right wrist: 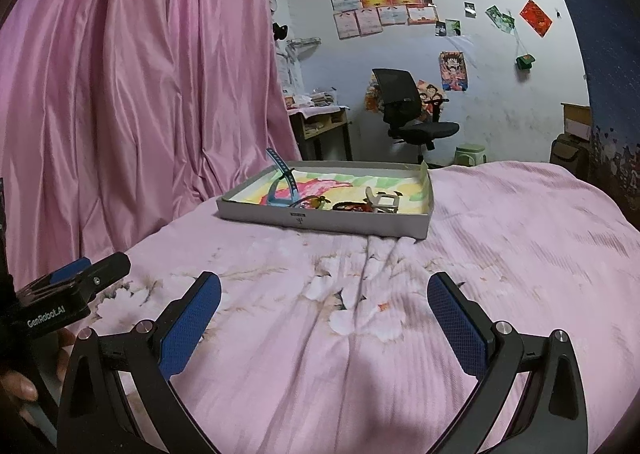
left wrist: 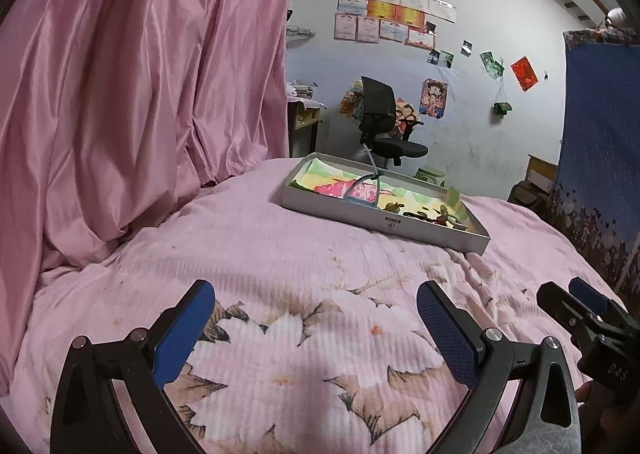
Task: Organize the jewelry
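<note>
A shallow grey box with a colourful paper lining lies on the pink bed ahead. Inside it are a blue strap-like piece, small brown and gold pieces, a dark round piece and a white piece. My left gripper is open and empty above the bedspread, well short of the box. My right gripper is open and empty, also short of the box. Each gripper shows at the edge of the other's view: the right one, the left one.
A pink floral bedspread covers the bed. A pink curtain hangs at the left. Beyond the bed are a black office chair, a small desk, a green stool and a blue patterned cloth at the right.
</note>
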